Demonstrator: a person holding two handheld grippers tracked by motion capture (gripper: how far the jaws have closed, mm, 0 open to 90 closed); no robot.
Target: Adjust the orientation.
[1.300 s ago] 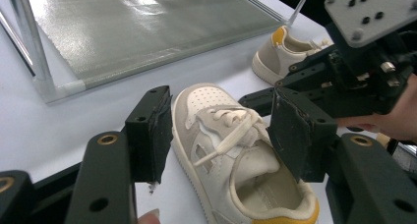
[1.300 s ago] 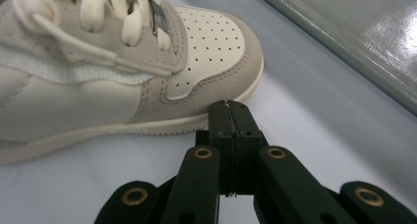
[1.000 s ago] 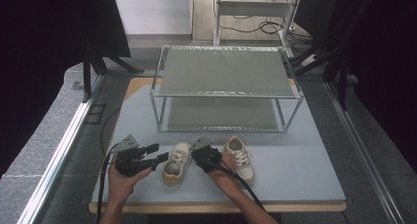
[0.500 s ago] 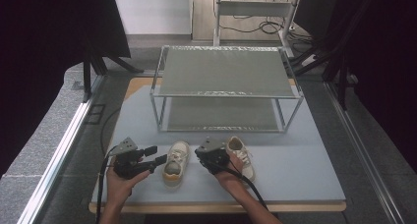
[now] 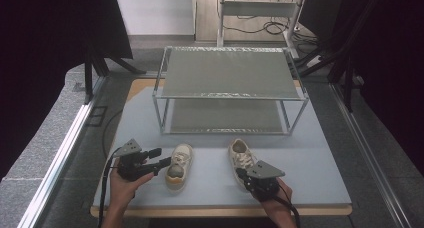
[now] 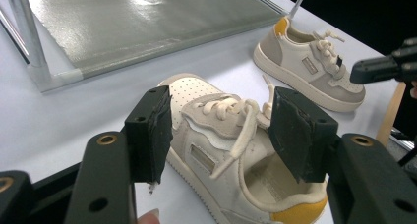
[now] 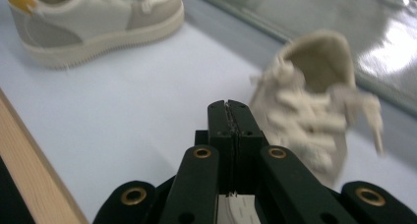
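Two small cream sneakers with yellow heel tabs lie on the pale table (image 5: 320, 173) in front of a metal rack. My left gripper (image 5: 162, 157) stands open, its jaws level with the left sneaker (image 5: 178, 161). In the left gripper view that sneaker (image 6: 216, 150) lies between and just beyond the pads (image 6: 152, 130). The right gripper (image 5: 240, 172) is shut with nothing seen between its tips, just beside the toe end of the right sneaker (image 5: 241, 154). From the right gripper view (image 7: 228, 106), the right sneaker (image 7: 314, 111) is blurred at the right and the left sneaker (image 7: 98, 17) lies at the top left.
A two-shelf metal rack (image 5: 230, 73) with grey shelves stands at the back of the table; its lower shelf (image 6: 147, 17) is close behind the sneakers. The table's wooden front edge (image 7: 29, 160) runs near the right gripper. Dark curtains flank both sides.
The right gripper has drawn back from between the sneakers toward the front right of the table. The left gripper and both sneakers have hardly moved.
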